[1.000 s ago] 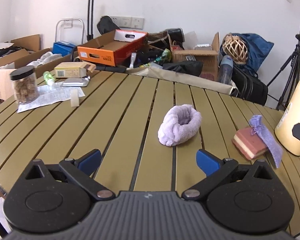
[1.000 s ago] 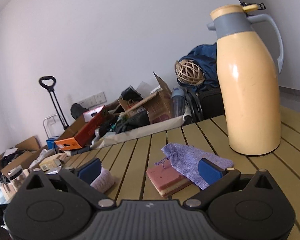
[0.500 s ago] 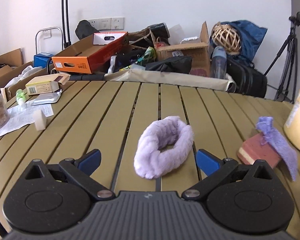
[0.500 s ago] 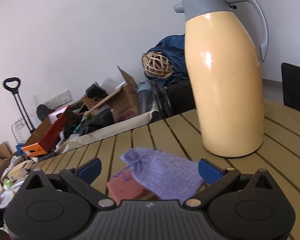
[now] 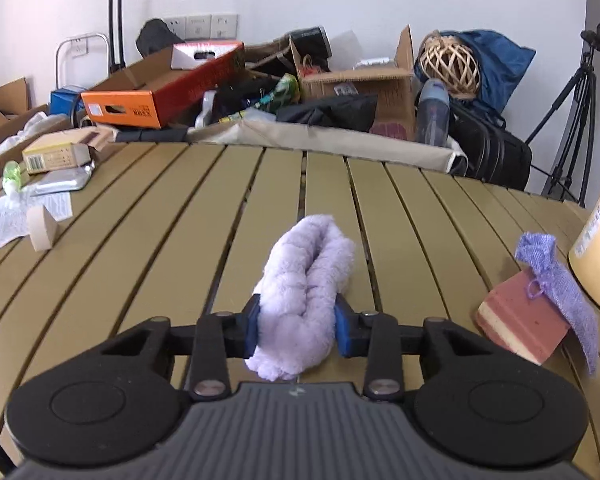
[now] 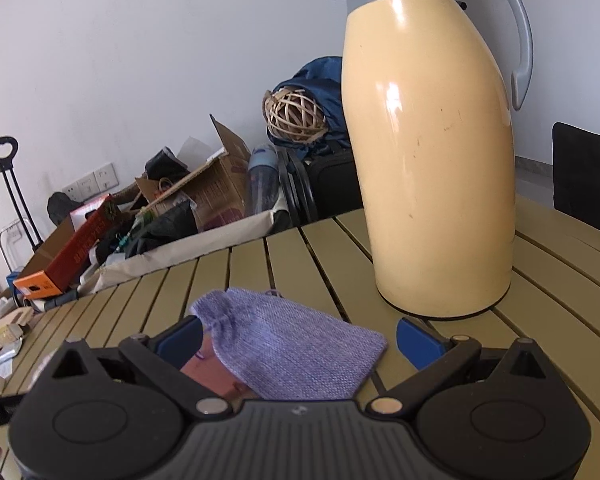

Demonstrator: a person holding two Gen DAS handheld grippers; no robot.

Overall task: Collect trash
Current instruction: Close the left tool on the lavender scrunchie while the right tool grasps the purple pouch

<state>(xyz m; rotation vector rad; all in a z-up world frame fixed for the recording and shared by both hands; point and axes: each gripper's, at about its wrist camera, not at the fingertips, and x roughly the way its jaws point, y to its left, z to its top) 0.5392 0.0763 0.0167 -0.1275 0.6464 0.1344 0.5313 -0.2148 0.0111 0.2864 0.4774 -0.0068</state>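
A fluffy lilac scrunchie [image 5: 304, 288] lies on the slatted olive table [image 5: 172, 240]. My left gripper [image 5: 296, 326] is shut on its near end, squeezing it narrow. To the right a purple drawstring pouch [image 5: 560, 284] drapes over a pink sponge block [image 5: 520, 324]. In the right wrist view the pouch [image 6: 292, 344] lies between the blue fingers of my right gripper [image 6: 298, 338], which is open around it; the pink block [image 6: 204, 372] shows beneath. Neither finger touches the pouch.
A tall cream thermos jug [image 6: 432, 152] stands just beyond the right gripper. At the table's left are a tape roll [image 5: 42, 228], papers [image 5: 16, 216], a small box [image 5: 56, 156]. Cartons and bags [image 5: 300, 92] are piled behind the table, with a tripod [image 5: 572, 108] at the right.
My left gripper moved forward and shut on the scrunchie, which is now squeezed. My right gripper moved forward so the pouch now sits between its open fingers.
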